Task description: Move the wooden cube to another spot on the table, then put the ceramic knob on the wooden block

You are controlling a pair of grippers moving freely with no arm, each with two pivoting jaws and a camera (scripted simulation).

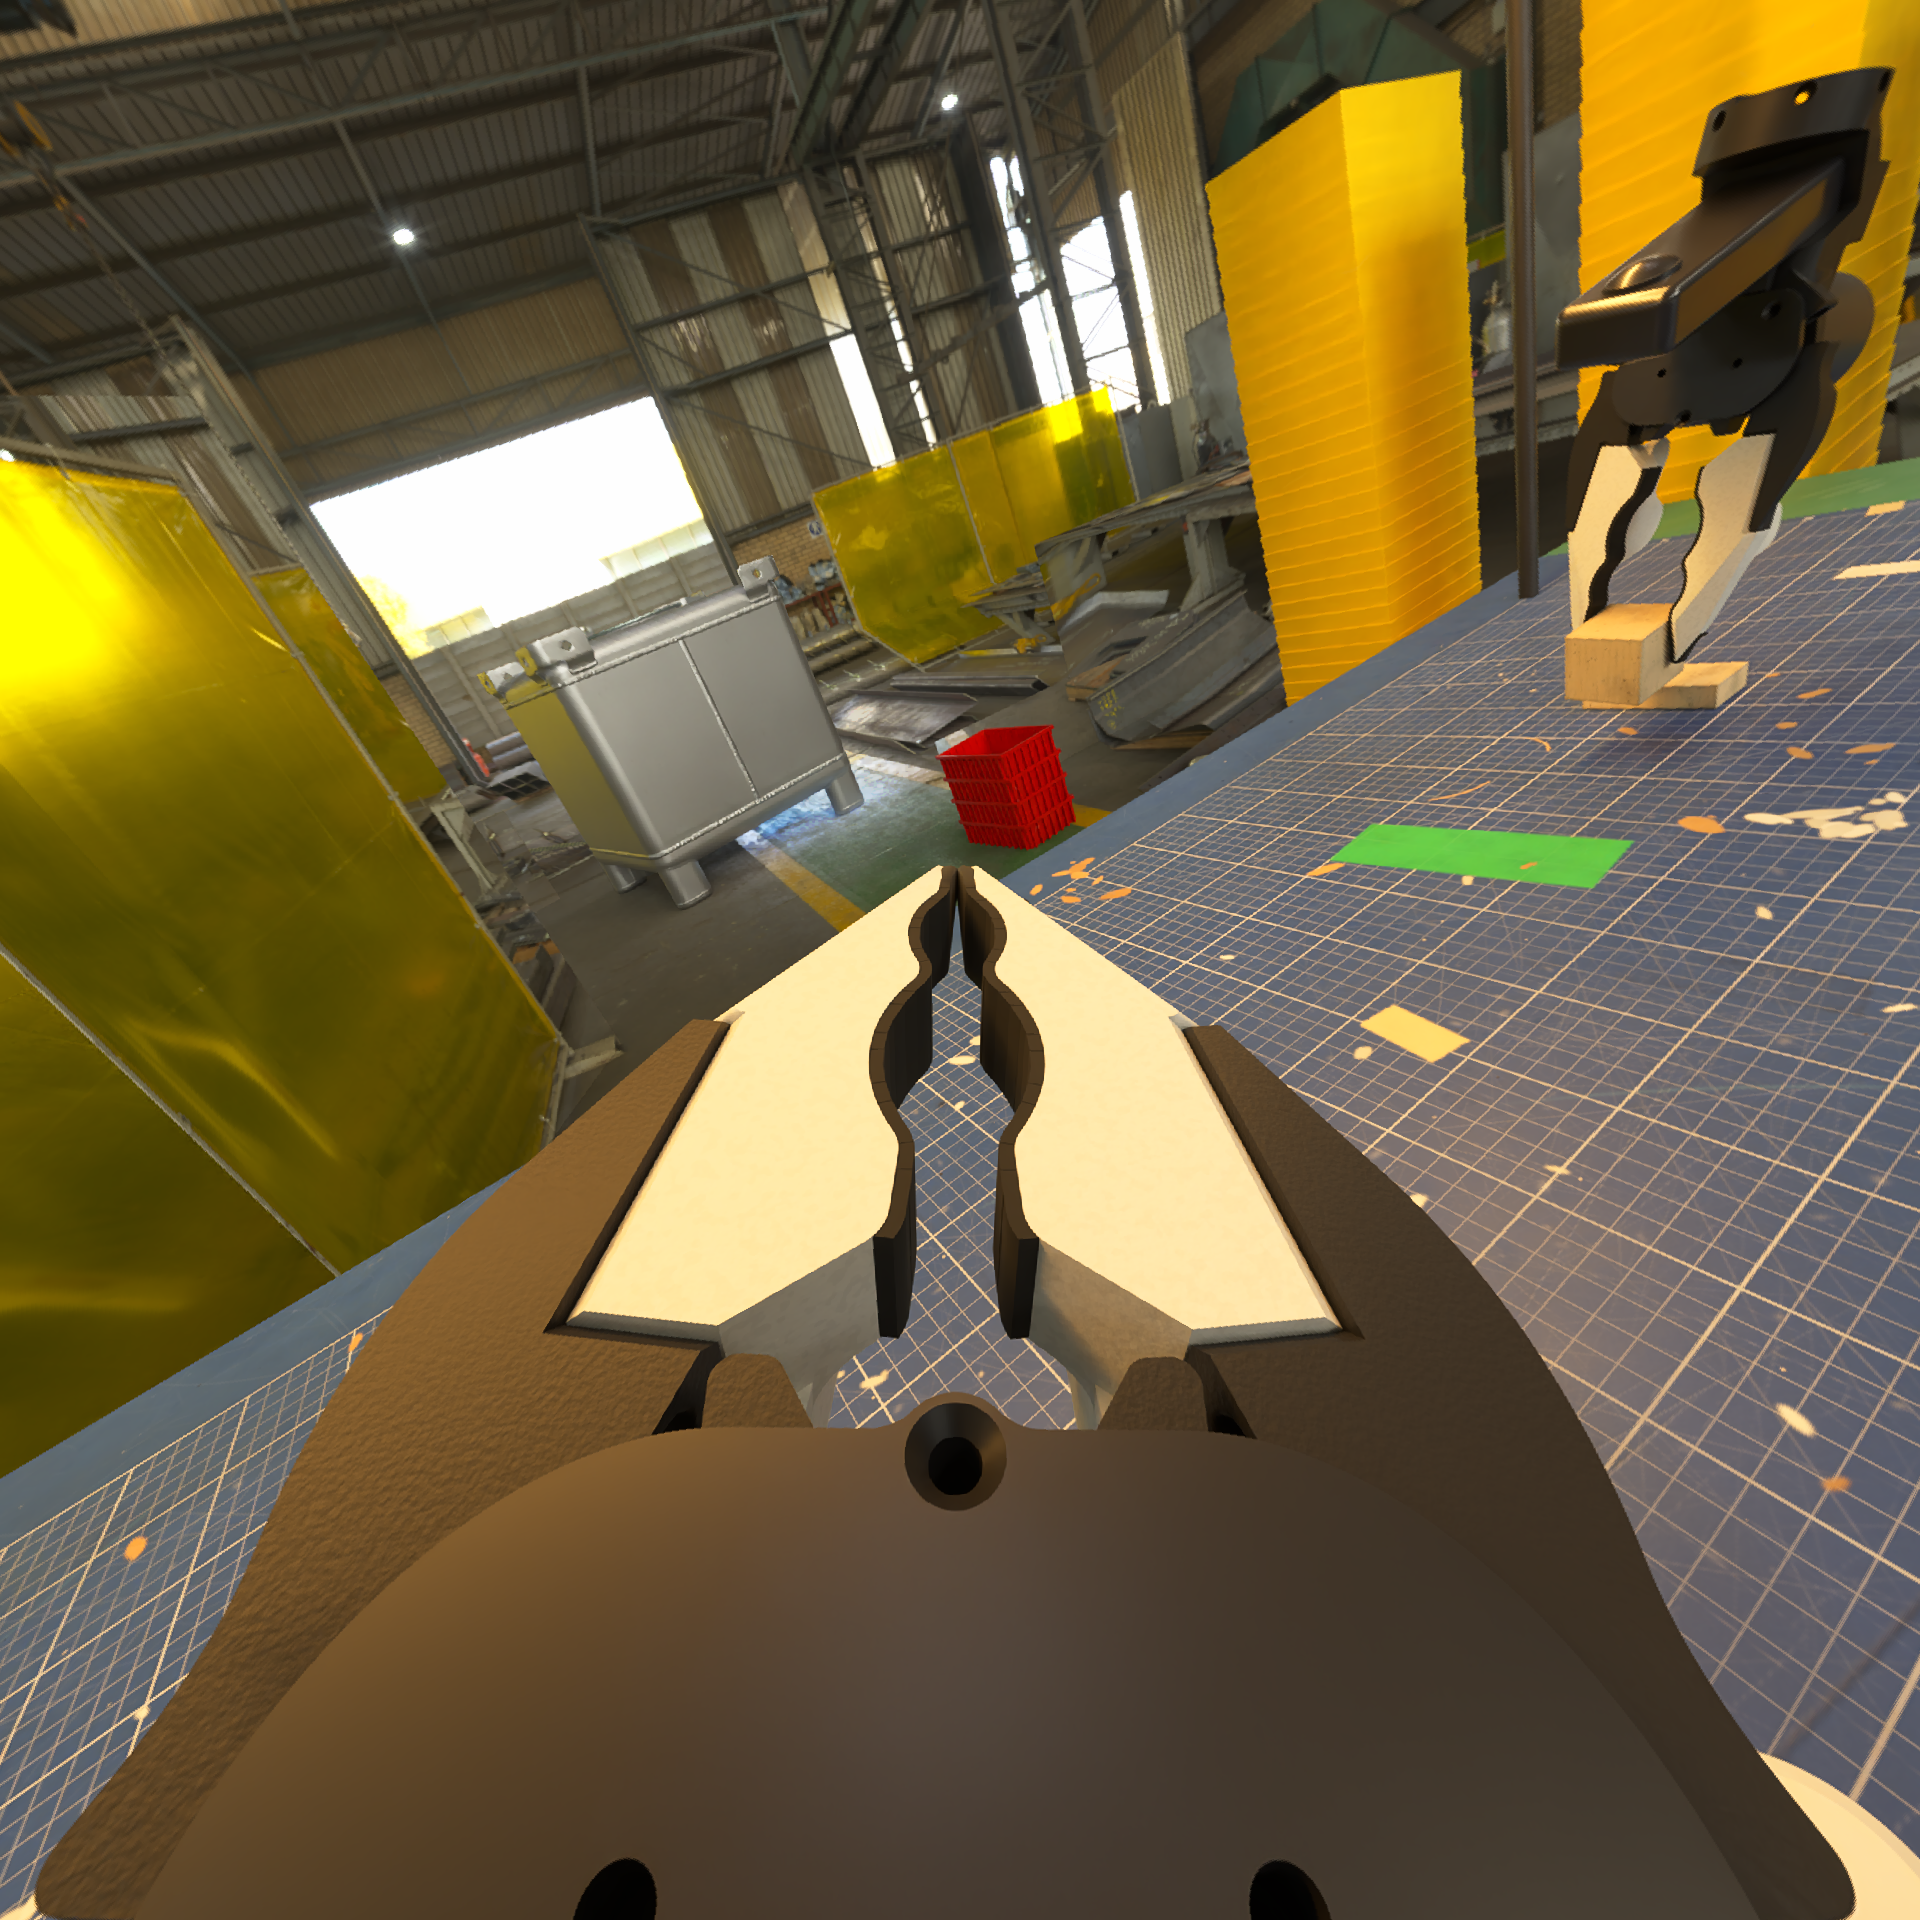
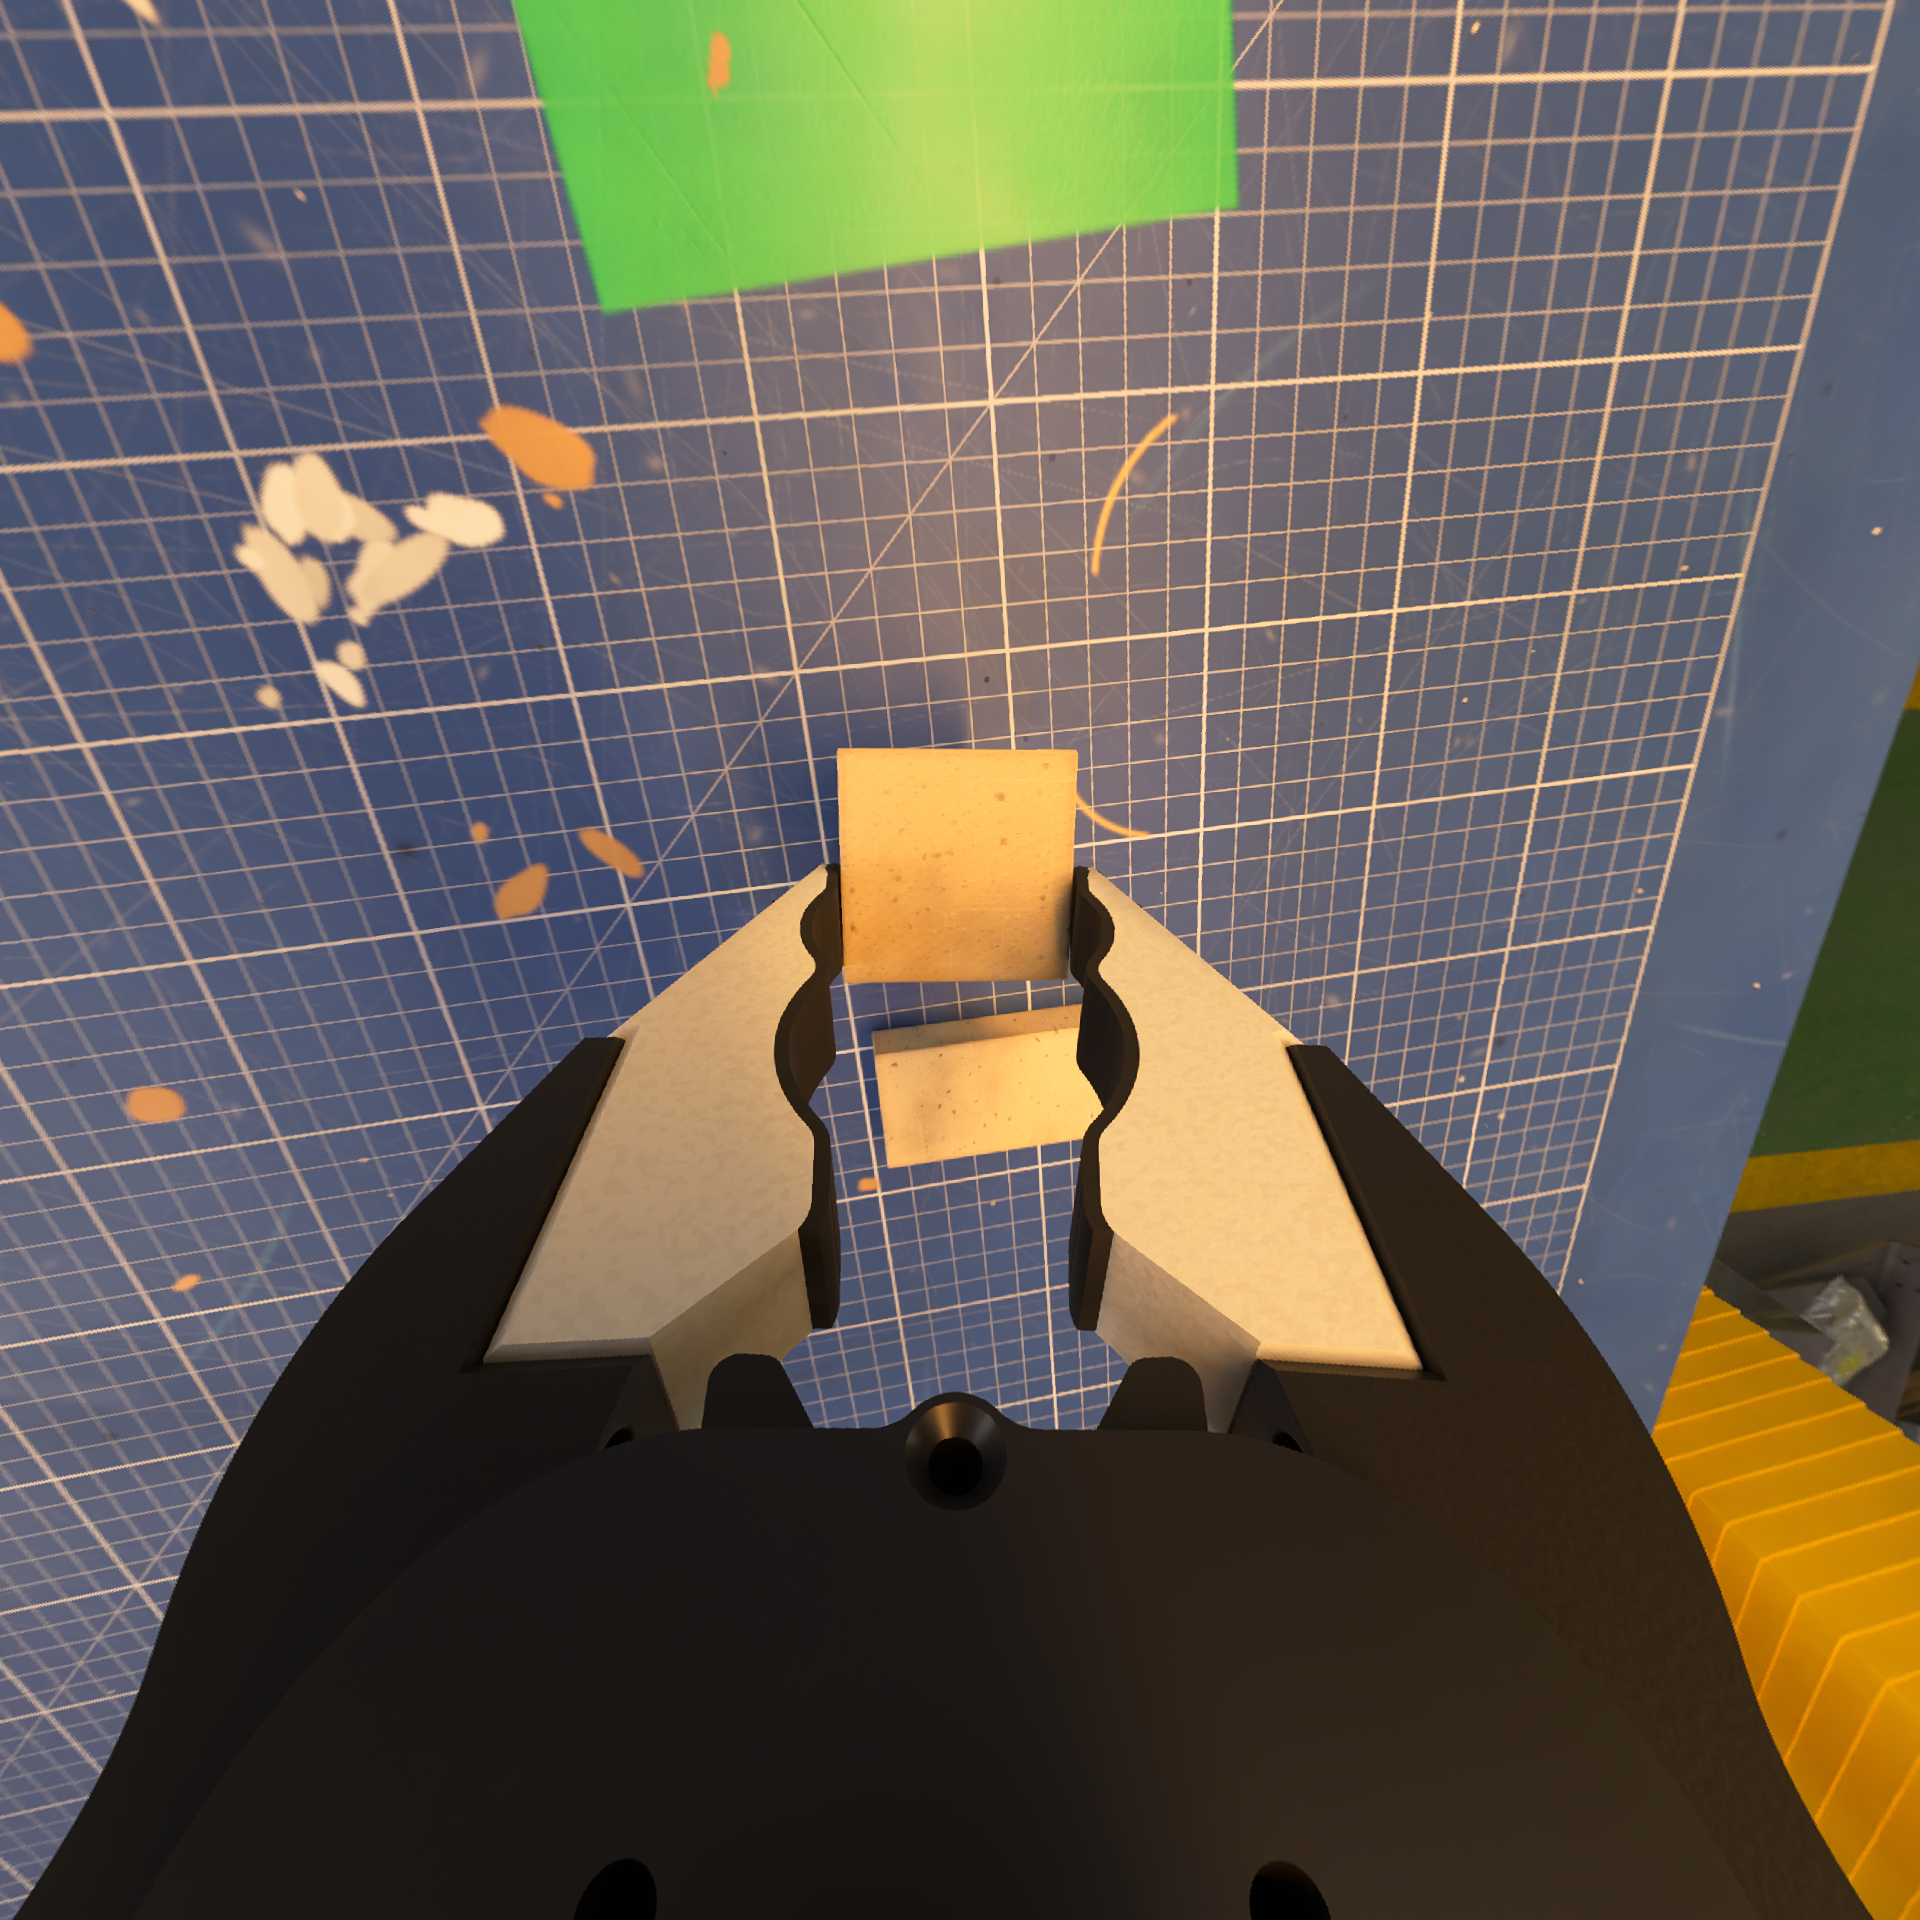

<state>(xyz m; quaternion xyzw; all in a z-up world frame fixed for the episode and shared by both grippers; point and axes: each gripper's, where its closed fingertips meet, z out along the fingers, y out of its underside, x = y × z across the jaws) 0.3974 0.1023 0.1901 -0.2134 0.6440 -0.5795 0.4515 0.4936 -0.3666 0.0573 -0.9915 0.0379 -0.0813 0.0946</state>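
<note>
My right gripper (image 2: 956, 883) is shut on the pale wooden cube (image 2: 956, 831), with a fingertip on each side of it. The cube sits low over the blue grid mat (image 2: 1351, 520). The flat wooden block (image 2: 982, 1086) lies just behind the cube, between my fingers. The left wrist view shows the same far off at the right: the right gripper (image 1: 1636, 629), the cube (image 1: 1610, 665) and the block (image 1: 1709, 684). My left gripper (image 1: 956, 878) is shut and empty above the mat. A white rounded thing (image 1: 1860, 1860), perhaps the ceramic knob, peeks out beside its body, mostly hidden.
A green rectangle (image 2: 894, 135) is marked on the mat ahead of the cube; it also shows in the left wrist view (image 1: 1481, 854). The mat's edge (image 2: 1766, 727) runs close on the right. Yellow pillars (image 1: 1351, 364) stand beyond the table. A red crate (image 1: 1008, 784) sits on the floor.
</note>
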